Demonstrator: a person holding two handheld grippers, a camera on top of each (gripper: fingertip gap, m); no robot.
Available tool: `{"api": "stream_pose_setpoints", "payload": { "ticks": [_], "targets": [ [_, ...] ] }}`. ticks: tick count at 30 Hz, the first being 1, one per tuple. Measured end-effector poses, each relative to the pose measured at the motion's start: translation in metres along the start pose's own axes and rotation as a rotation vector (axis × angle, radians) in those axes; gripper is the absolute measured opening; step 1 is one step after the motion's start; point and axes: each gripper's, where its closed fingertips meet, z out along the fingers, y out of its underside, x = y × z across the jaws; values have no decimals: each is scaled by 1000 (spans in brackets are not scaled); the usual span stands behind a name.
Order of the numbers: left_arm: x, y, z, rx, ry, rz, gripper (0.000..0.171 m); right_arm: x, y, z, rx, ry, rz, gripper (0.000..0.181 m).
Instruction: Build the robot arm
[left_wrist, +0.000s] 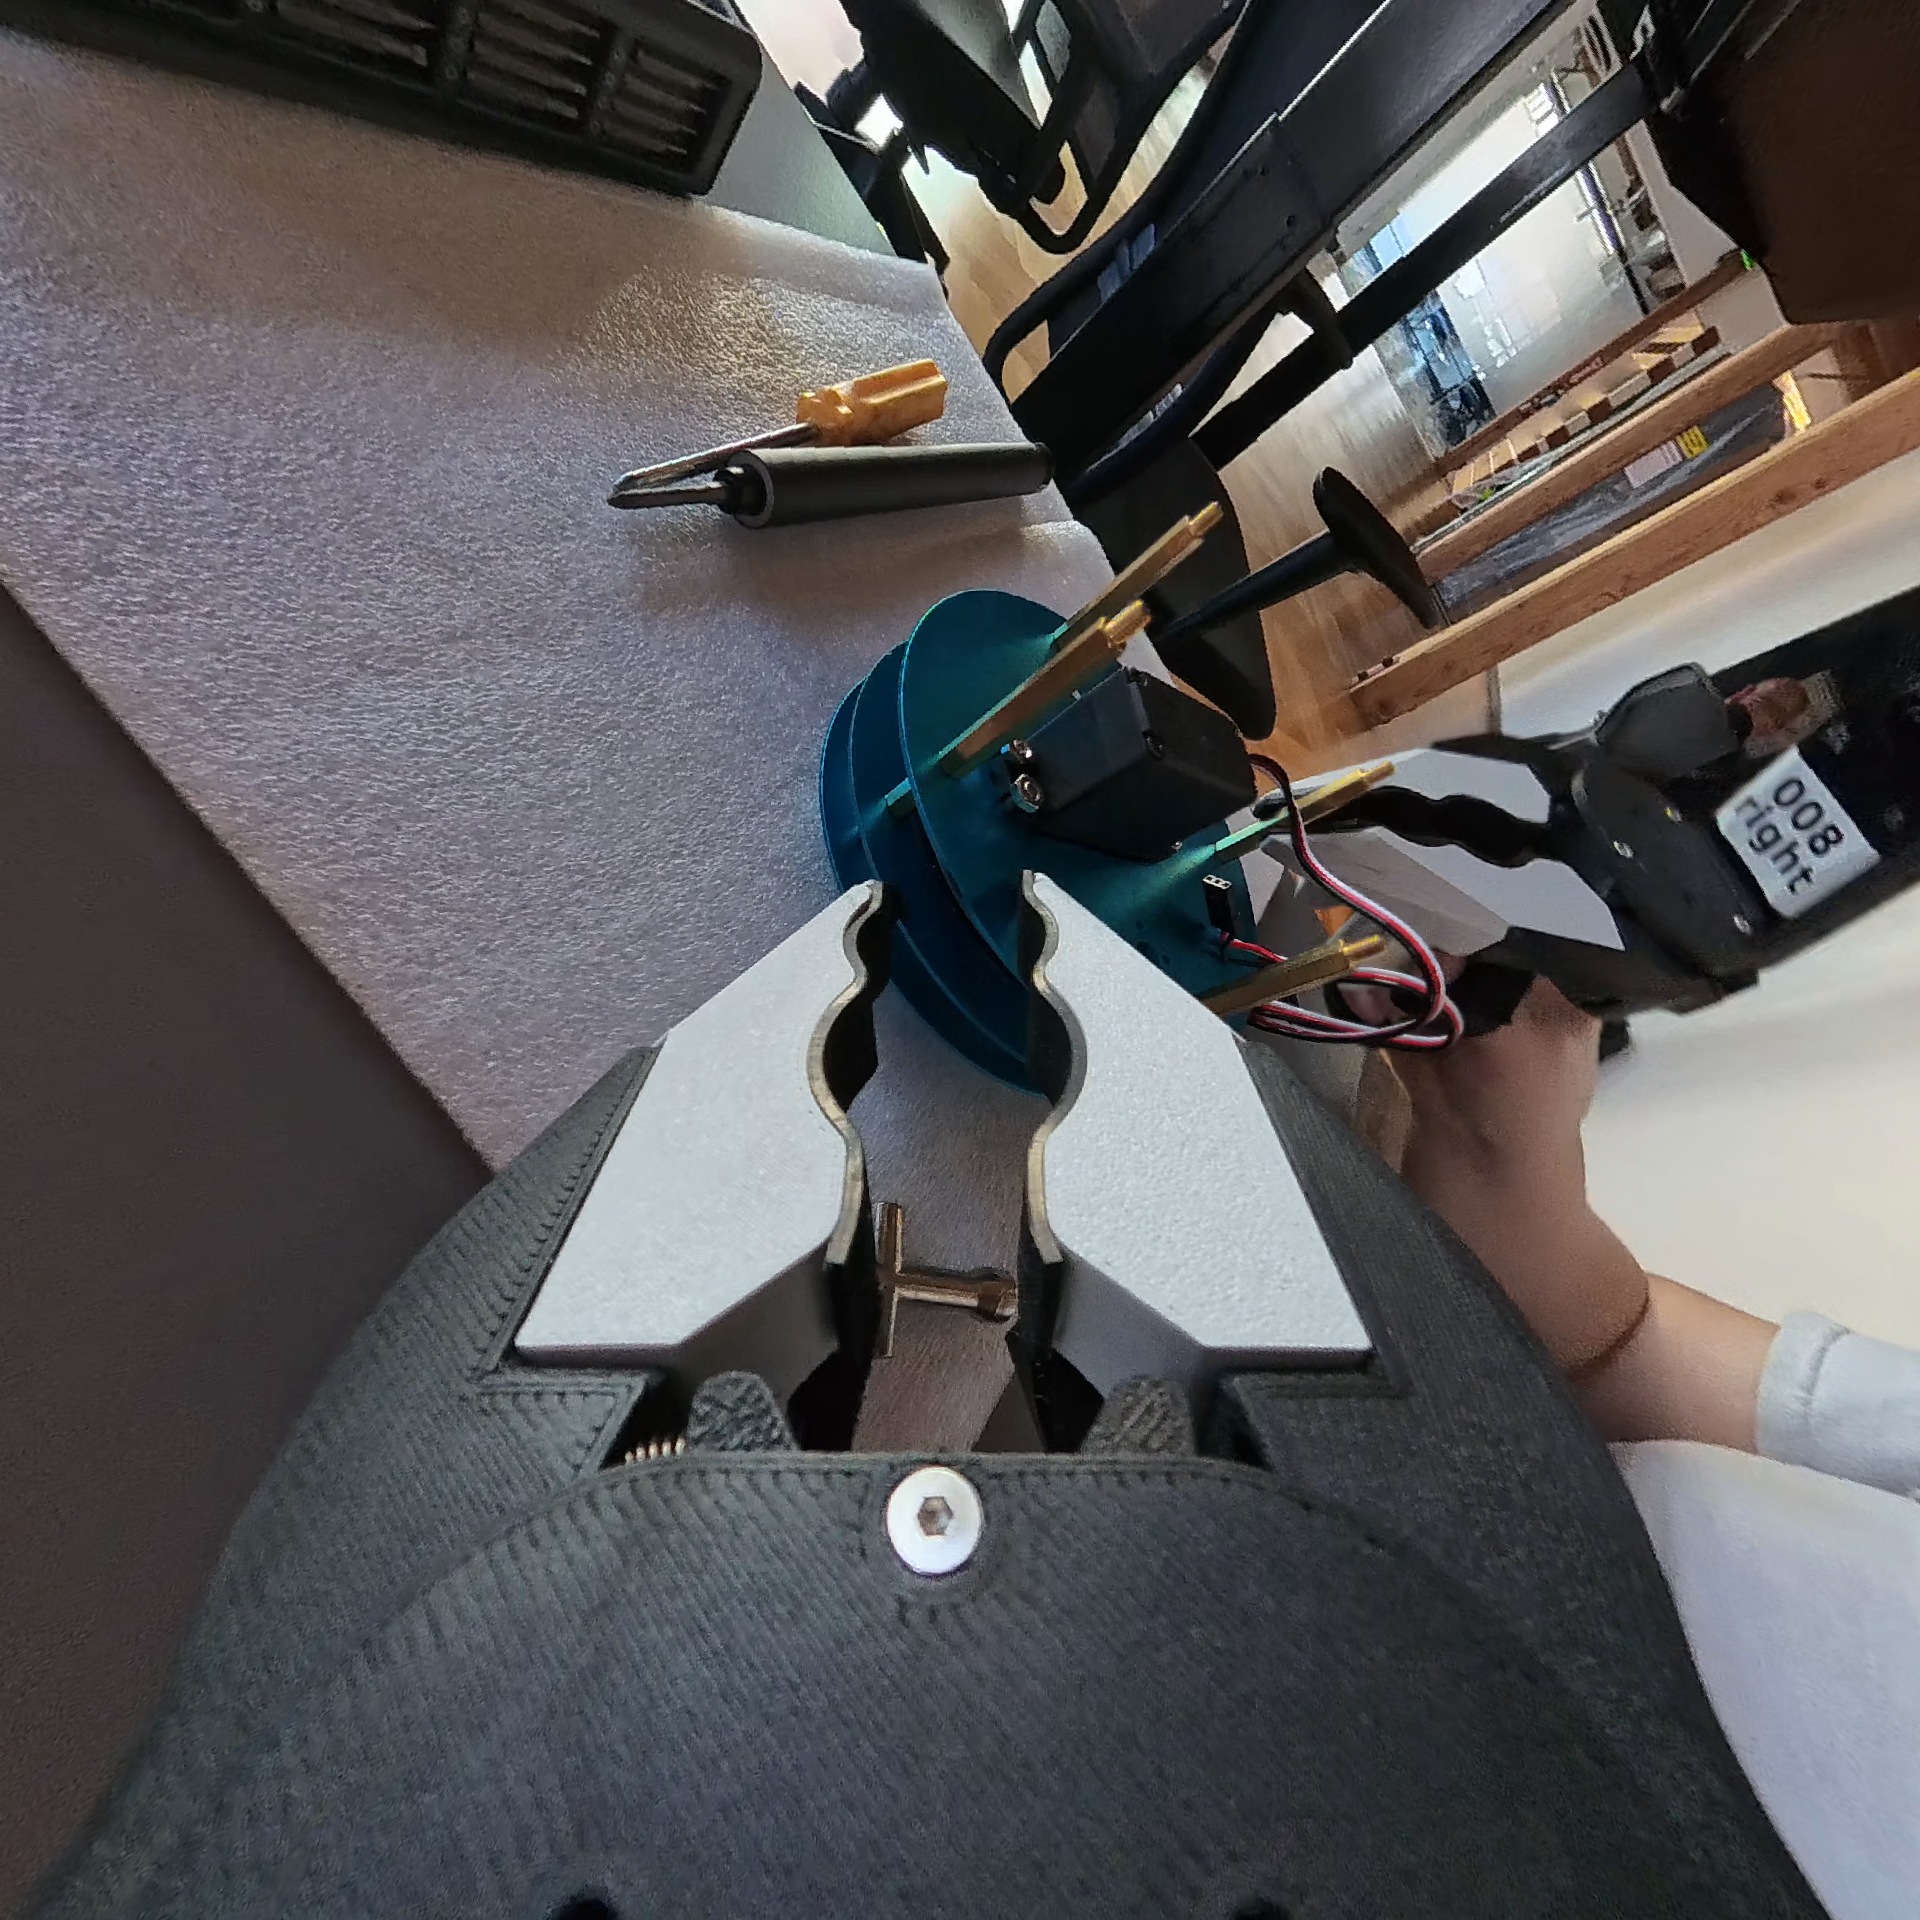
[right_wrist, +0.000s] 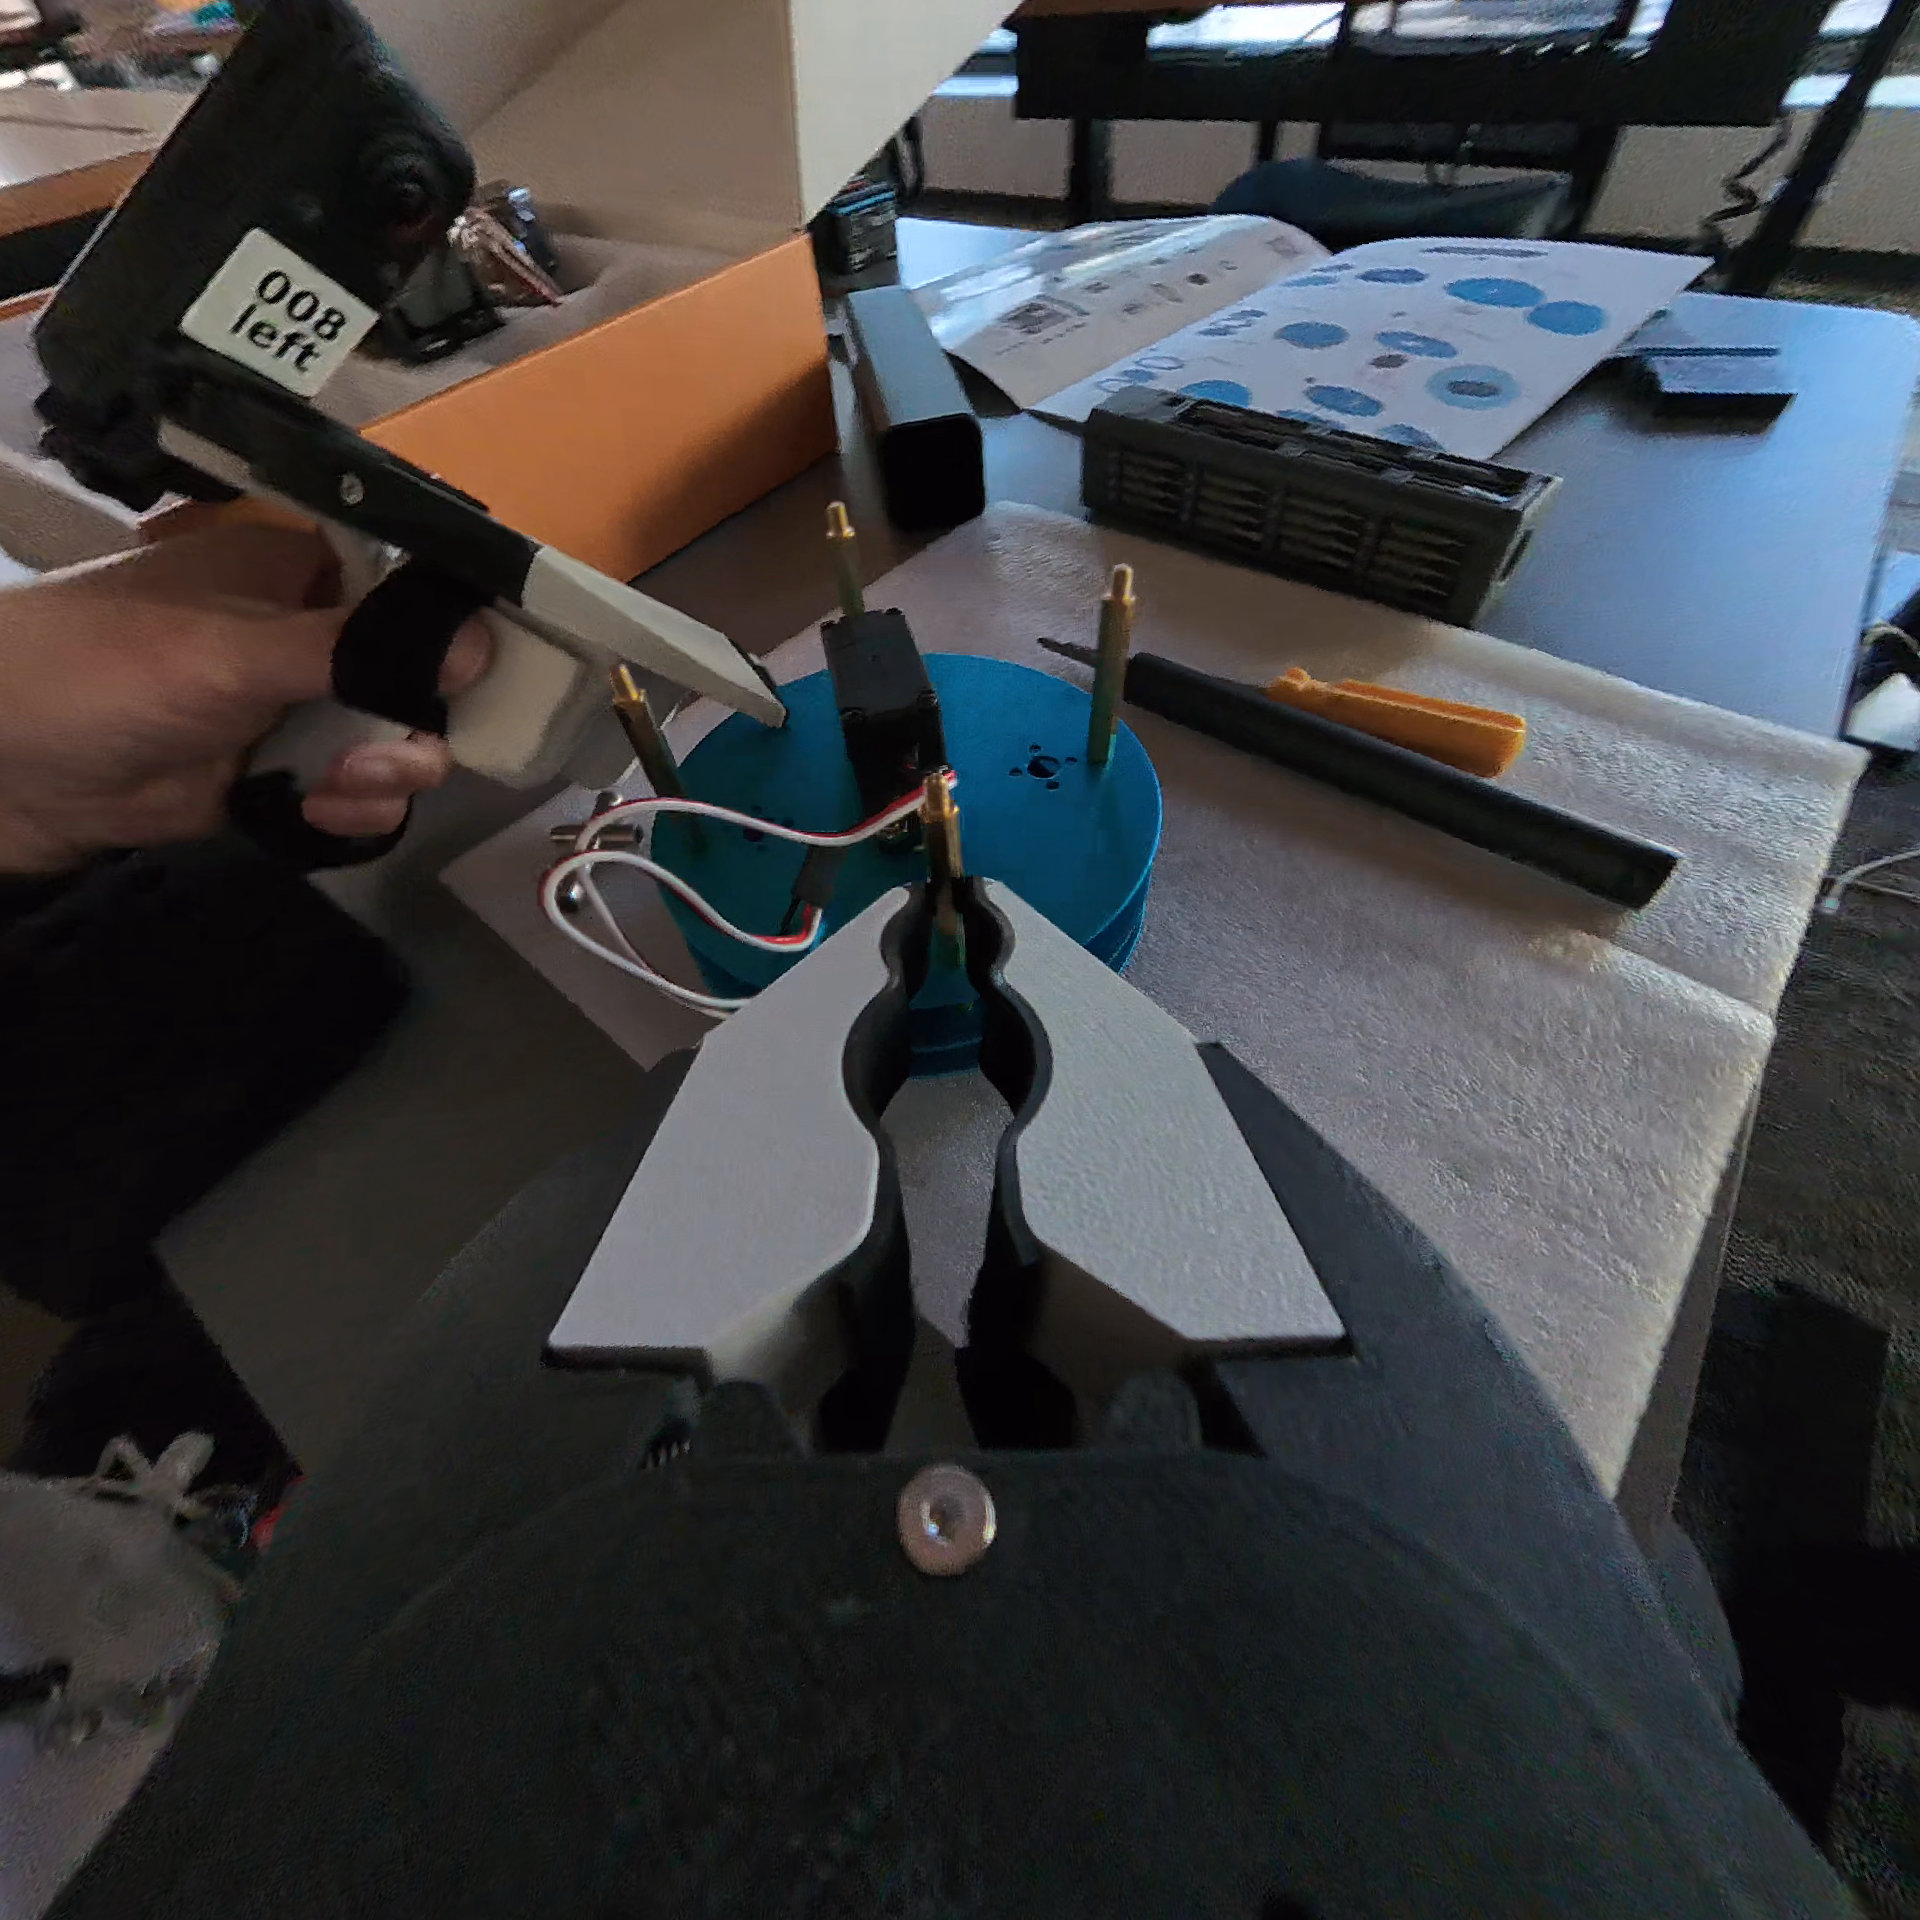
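Blue disc assembly (right_wrist: 1060, 821): stacked blue round plates carrying a black servo (right_wrist: 883, 696) and four upright brass standoffs, standing on white foam sheet (right_wrist: 1403, 1039) laid on the bench (right_wrist: 1714, 540).

Right tool (right_wrist: 948, 914): fingers closed around the lower part of the nearest brass standoff (right_wrist: 941, 821), directly ahead of the tool.

Left tool (left_wrist: 954, 914): jaws partly parted, straddling the rim of the assembly (left_wrist: 935, 727); firm contact cannot be determined. In the right wrist view, its tip (right_wrist: 764, 701) sits at the far-left edge of the top plate.

Servo lead (right_wrist: 665, 894): red, white and black wires, looped left of the right tool.

Beyond and right of the right tool: a black screwdriver handle (right_wrist: 1403, 790) touching an orange-handled screwdriver (right_wrist: 1392, 717). Farther back: a black bit case (right_wrist: 1309, 509), an open instruction booklet (right_wrist: 1351, 312) and an orange box (right_wrist: 623, 395).
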Motion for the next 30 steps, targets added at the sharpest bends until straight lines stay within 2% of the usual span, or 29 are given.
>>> {"api": "stream_pose_setpoints", "payload": {
  "ticks": [3, 4, 6, 8, 9, 10, 15, 19, 23, 30],
  "targets": [
    [-1, 1, 0, 6, -12, 11, 22, -2, -2, 0, 16, 16, -97, 5],
    [-1, 1, -1, 5, -11, 14, 22, -4, -2, -1, -14, -33, -186, 5],
    [0, 1, -1, 6, -7, 28, 22, 0, -10, -9, -69, -146, -342, 30],
    [1, 1, -1, 7, -6, 40, 22, -6, -23, -23, -124, -353, -534, 41],
    [1, 1, -1, 6, -5, 43, 22, -9, -24, -30, -183, -452, -646, 40],
    [2, 1, -1, 5, -1, 48, 23, -7, -28, -32, -236, -491, -767, 39],
    [5, 2, -2, -4, 24, 84, 29, -11, -30, -21, -561, -608, -1258, 28],
    [6, 1, -1, -10, 32, 102, 31, -6, -10, -11, -779, -702, -1424, 24],
    [5, 1, -1, -14, 32, 100, 29, -7, -3, -8, -827, -759, -1475, 8],
    [5, 0, -1, -16, 38, 94, 29, -6, 1, -8, -849, -812, -1557, 8]
  ]
}}
